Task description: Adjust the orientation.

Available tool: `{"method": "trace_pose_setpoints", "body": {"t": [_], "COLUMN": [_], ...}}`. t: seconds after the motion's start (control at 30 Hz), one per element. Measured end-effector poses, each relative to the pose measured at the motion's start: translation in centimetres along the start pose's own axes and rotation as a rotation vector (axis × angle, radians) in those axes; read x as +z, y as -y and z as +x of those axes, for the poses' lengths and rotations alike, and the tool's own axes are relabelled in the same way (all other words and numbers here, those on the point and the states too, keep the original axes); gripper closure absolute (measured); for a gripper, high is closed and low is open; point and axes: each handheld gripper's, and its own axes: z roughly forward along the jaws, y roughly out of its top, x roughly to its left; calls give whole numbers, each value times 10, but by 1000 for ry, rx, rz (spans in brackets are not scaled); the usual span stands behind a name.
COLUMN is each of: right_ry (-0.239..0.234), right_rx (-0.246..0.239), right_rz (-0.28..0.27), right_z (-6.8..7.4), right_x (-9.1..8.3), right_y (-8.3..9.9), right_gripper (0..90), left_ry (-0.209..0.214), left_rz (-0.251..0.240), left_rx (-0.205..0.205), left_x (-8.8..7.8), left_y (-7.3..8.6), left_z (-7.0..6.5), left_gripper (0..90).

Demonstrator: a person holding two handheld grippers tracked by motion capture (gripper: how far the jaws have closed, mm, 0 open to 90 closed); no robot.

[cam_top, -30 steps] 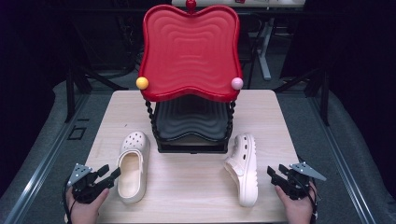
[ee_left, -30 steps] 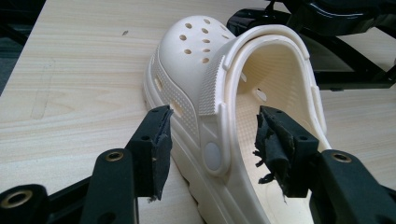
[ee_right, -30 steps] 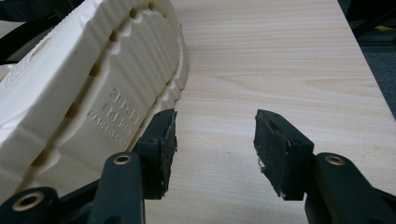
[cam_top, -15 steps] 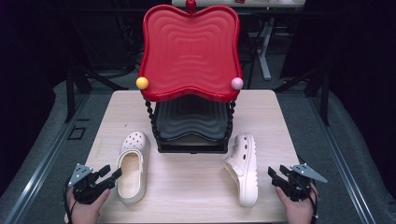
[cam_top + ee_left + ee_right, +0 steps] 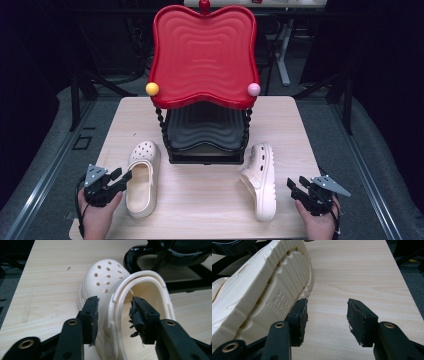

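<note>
Two cream clogs lie on the wooden table. The left clog stands upright with its toe pointing away. My left gripper straddles its near side wall, one jaw outside and one inside. The jaws have just been closing, and a small gap still shows at the inner pad. The right clog lies on its side, its ridged sole facing my right gripper. That gripper is open just right of the sole, with bare table between its jaws.
A two-tier rack stands at the back middle of the table, with a wavy red top tray over a black lower tray. A yellow ball and a pink ball cap its front posts. Dark floor surrounds the table.
My left gripper has moved right and forward onto the left clog, and its jaws have narrowed around the side wall. The right gripper and both clogs have stayed put.
</note>
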Motion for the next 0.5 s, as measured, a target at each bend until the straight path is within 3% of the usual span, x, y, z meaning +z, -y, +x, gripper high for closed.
{"method": "trace_pose_setpoints", "body": {"t": [0.17, 0.5], "right_ry": [1, -1], "right_rx": [15, 3], "right_rz": [0, 17], "right_z": [-3, 0], "right_x": [1, 5], "right_y": [0, 1], "right_gripper": [500, 499], "left_ry": [-31, -77], "left_rz": [36, 28], "left_rx": [48, 86], "left_x": [15, 19], "left_y": [-1, 0], "left_z": [-6, -9], "left_gripper": [616, 699]}}
